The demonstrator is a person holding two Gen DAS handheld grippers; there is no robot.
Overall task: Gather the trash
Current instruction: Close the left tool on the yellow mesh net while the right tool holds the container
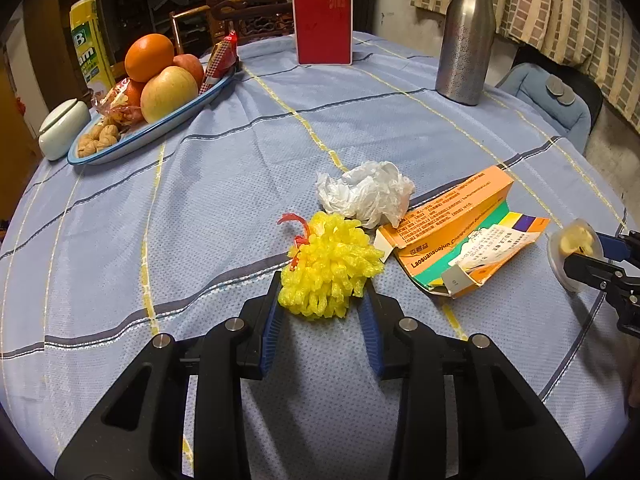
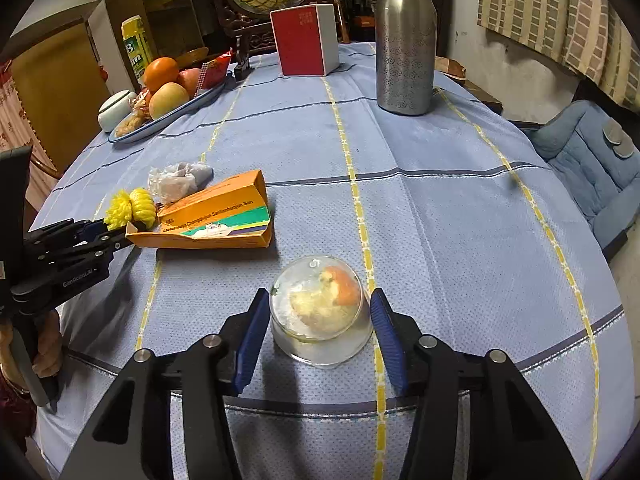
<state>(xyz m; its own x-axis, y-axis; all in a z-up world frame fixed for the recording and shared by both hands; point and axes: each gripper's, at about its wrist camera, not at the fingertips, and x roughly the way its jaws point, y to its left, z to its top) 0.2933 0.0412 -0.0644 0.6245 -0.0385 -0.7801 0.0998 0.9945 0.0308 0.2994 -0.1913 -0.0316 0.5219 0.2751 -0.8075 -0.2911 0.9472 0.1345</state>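
Note:
A yellow foam fruit net point(image 1: 330, 268) with a red tie lies on the blue tablecloth. My left gripper point(image 1: 322, 292) is open, its fingers on either side of the net's near end. A crumpled white tissue point(image 1: 366, 194) and a torn orange medicine box point(image 1: 460, 236) lie just beyond. The net point(image 2: 132, 208), tissue point(image 2: 176, 180) and box point(image 2: 216, 216) also show in the right wrist view. My right gripper point(image 2: 318, 312) is open around a clear glass dish point(image 2: 320, 312) holding an apple core; it is not squeezed. The dish point(image 1: 572, 248) shows at the left view's right edge.
A fruit tray point(image 1: 148, 136) with apples, an orange and walnuts stands far left, beside a white lidded jar point(image 1: 64, 128). A steel bottle point(image 1: 466, 36) and a red box point(image 1: 322, 26) stand at the back. A blue cushioned chair point(image 2: 592, 168) is past the right edge.

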